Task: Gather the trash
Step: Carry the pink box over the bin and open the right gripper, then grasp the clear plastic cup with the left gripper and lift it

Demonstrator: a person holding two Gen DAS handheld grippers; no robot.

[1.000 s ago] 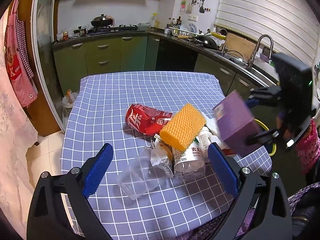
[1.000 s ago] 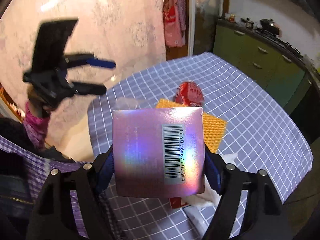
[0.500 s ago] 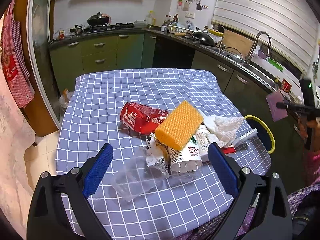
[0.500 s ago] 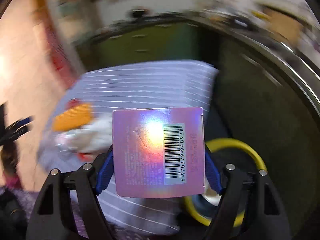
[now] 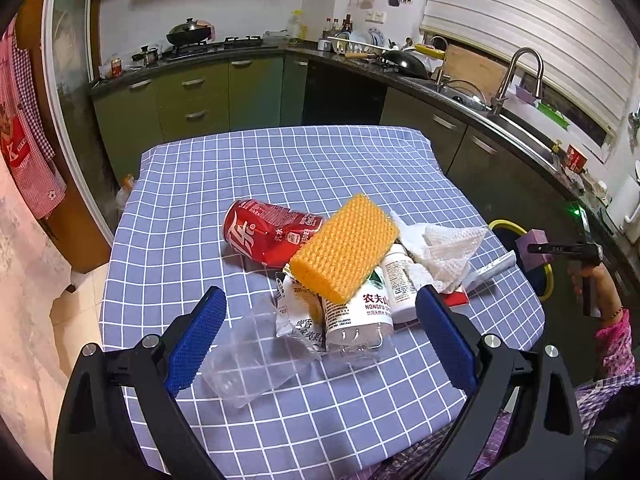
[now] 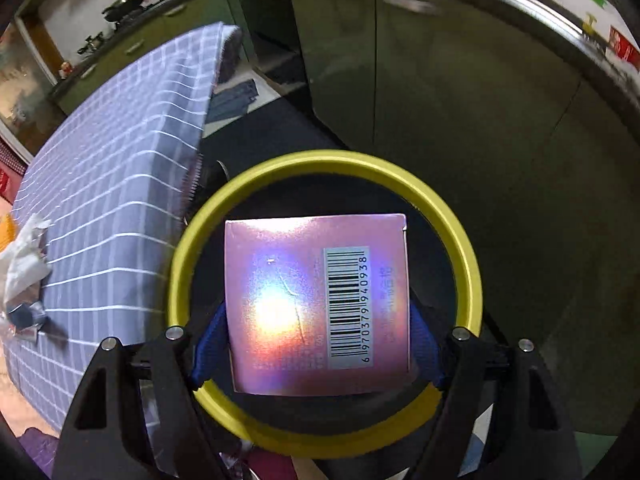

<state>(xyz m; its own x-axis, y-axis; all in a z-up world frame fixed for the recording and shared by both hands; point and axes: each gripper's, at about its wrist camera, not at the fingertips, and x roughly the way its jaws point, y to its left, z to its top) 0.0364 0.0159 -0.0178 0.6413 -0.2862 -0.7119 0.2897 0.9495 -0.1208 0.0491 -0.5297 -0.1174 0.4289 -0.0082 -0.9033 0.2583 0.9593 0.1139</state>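
— What do your tongs look like?
— My left gripper is black framing with blue textured pads and silver screws at the joints.
— And the right gripper?
— Same build (at three o'clock, my pink patterned sleeve and a thin bracelet).

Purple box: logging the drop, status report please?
Right tongs shut on purple box, held over yellow-rimmed bin. Left tongs open above trash pile on table. Nothing blocking the bin mouth.

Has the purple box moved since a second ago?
Yes. The purple box, clamped in the right gripper, went from above the table out past its edge to over the yellow-rimmed bin.
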